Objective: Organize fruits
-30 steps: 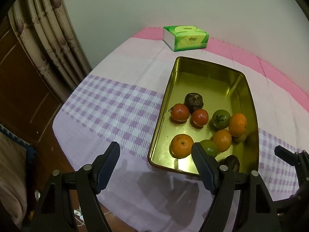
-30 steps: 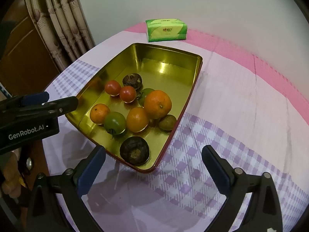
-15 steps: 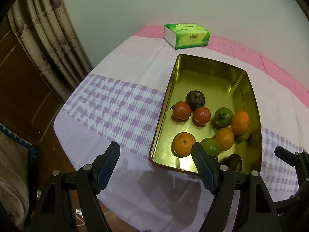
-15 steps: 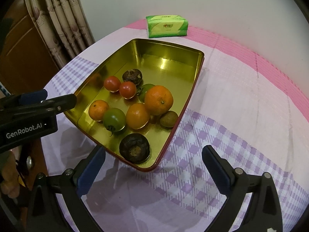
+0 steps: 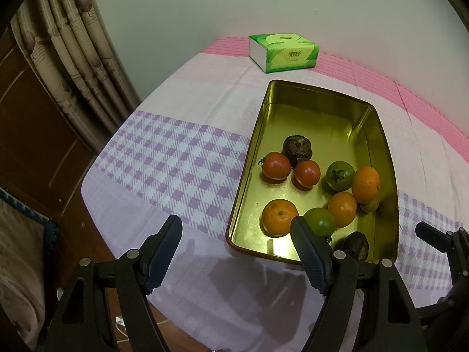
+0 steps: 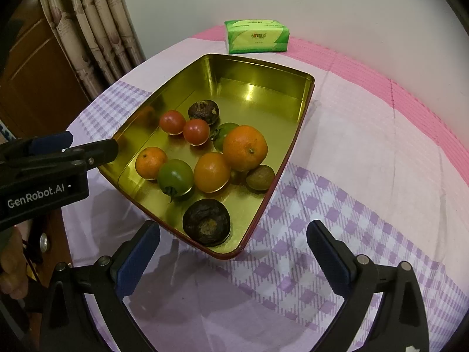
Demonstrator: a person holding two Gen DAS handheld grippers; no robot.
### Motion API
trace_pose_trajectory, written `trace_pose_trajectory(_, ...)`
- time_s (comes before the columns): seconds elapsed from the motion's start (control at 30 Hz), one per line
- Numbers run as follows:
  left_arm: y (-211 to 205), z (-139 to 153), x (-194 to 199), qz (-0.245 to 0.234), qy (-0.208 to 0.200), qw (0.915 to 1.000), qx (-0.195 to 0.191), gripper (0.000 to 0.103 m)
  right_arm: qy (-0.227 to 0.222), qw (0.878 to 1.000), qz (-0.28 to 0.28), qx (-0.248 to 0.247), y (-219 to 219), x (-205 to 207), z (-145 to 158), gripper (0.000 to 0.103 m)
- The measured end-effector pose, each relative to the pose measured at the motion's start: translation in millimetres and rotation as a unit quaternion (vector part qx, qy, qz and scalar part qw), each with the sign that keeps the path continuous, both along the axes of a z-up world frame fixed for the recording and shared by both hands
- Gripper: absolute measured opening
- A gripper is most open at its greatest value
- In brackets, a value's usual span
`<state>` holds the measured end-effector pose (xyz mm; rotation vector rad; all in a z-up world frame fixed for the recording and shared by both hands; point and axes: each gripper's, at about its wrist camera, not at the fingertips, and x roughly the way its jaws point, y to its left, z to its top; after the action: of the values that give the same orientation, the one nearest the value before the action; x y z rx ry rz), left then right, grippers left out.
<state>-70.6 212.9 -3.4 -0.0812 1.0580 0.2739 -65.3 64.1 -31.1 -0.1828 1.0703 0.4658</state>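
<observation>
The left gripper [image 5: 236, 239] is held angled steeply downward above the near table edge, jaws apart, nothing between them. The right gripper [image 6: 233, 243] is posed alike, jaws apart and empty, over the near corner of the gold tin tray [image 6: 296, 135]. The fruits [image 6: 244, 146] are seen clustered in the tray's near half. "GenRobot.AI" is read on the left gripper's body at 9 o'clock in the right wrist view. A green tissue pack [image 6: 257, 35] lies at 12 o'clock; its print cannot be read.

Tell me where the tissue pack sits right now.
The green tissue pack lies on the pink strip of the tablecloth by the wall, just beyond the far end of the gold tray, apart from it, in both wrist views.
</observation>
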Motion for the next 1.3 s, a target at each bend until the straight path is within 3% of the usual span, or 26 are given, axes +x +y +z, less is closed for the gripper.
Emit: trace_pose_trajectory(1.3,-1.0,-6.7,0.9,-0.009,0.008,0.9999,0.006,0.077,0.009,1.000,0.005,-0.001,3.2,-0.7,-6.4,0.100)
